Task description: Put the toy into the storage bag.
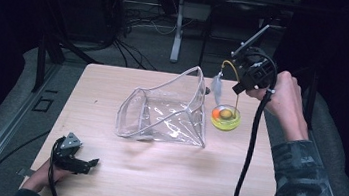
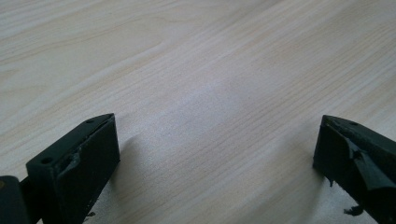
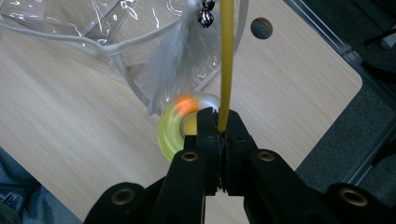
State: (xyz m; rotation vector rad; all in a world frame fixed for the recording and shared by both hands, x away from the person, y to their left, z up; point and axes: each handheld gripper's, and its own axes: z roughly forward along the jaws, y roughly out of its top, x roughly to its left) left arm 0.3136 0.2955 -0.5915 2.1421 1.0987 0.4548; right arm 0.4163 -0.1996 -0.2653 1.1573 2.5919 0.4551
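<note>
Yellow wand (image 3: pixel 227 56) sits pinched in your right gripper (image 3: pixel 219 126), up above yellow ring toy (image 1: pixel 225 117), so feather (image 1: pixel 217 87) hangs free. Ring toy on table (image 1: pixel 162 177), just beside clear bag (image 1: pixel 166 109); bag mouth gapes, ready for toy, I guess. Your left gripper (image 1: pixel 77 159) rests near table corner, jaws wide, holding nothing.

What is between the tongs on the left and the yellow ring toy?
In the high view, the clear plastic pouch lies between the left tongs and the round yellow ring toy.

Clear plastic pouch (image 1: pixel 166 109) open mid-table (image 1: pixel 162 177); cables and desk leg (image 1: pixel 177 30) on floor behind.
</note>
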